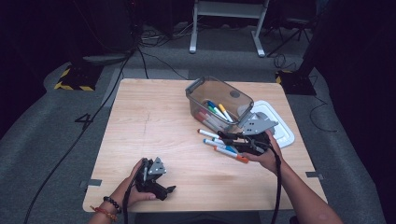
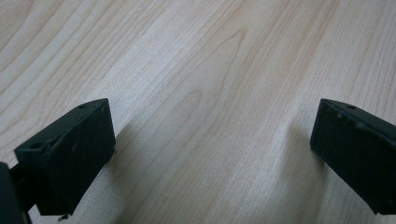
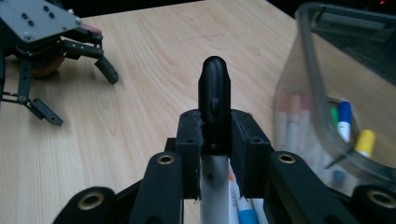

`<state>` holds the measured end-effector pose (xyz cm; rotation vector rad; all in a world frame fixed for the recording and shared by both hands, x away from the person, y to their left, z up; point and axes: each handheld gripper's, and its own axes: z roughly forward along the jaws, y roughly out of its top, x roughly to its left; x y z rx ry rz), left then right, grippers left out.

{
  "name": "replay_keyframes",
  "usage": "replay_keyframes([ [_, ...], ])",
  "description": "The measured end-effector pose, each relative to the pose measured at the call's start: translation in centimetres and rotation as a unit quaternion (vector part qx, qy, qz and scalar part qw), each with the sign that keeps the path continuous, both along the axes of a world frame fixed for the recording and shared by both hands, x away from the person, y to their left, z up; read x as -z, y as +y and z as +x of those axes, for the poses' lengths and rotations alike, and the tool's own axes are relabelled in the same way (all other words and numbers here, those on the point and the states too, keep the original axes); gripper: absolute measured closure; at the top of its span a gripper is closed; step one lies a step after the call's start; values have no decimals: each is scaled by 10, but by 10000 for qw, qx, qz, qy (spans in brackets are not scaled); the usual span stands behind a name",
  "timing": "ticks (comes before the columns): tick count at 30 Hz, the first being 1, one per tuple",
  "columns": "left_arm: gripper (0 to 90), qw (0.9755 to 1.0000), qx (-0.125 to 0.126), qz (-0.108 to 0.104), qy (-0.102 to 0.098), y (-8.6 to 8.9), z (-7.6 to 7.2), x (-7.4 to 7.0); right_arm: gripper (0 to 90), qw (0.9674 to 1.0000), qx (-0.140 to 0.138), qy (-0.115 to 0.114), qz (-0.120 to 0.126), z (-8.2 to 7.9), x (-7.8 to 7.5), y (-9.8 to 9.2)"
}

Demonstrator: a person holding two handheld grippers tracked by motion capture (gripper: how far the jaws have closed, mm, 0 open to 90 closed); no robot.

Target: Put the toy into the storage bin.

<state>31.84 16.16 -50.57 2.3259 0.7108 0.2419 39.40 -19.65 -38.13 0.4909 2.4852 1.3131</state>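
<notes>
My right gripper [image 1: 225,138] [image 3: 215,140] is shut on a white marker with a black cap [image 3: 215,91], held above the table just in front of the clear plastic bin [image 1: 198,88] [image 3: 327,56]. Several markers [image 1: 215,112] lie inside the bin, among them a blue [image 3: 344,119] and a yellow [image 3: 364,142] cap. A few loose markers [image 1: 229,154] lie on the wood under the right gripper. My left gripper [image 1: 163,183] [image 2: 210,158] rests open near the table's front edge, nothing between its fingers [image 2: 70,154]. It also appears at the far left of the right gripper view [image 3: 77,91].
A white lid [image 1: 282,128] lies on the table to the right of the bin. The wooden table [image 1: 154,121] stretches bare to the left and centre. Cables and stand legs lie on the grey floor beyond.
</notes>
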Motion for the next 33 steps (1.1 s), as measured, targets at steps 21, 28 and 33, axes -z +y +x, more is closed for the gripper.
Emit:
replay_keyframes([
  [21, 2, 10000, 0, -1, 0, 0, 0, 0, 745, 9970, 708, -310, -21, 51, -67, -19],
  [28, 3, 10000, -4, -2, -4, 0, 0, 0, 745, 9957, 877, -299, -77, 83, -82, -3],
  [33, 3, 10000, -6, -1, -3, 0, 0, 0, 745, 9951, 950, -185, -186, 106, -84, 15],
])
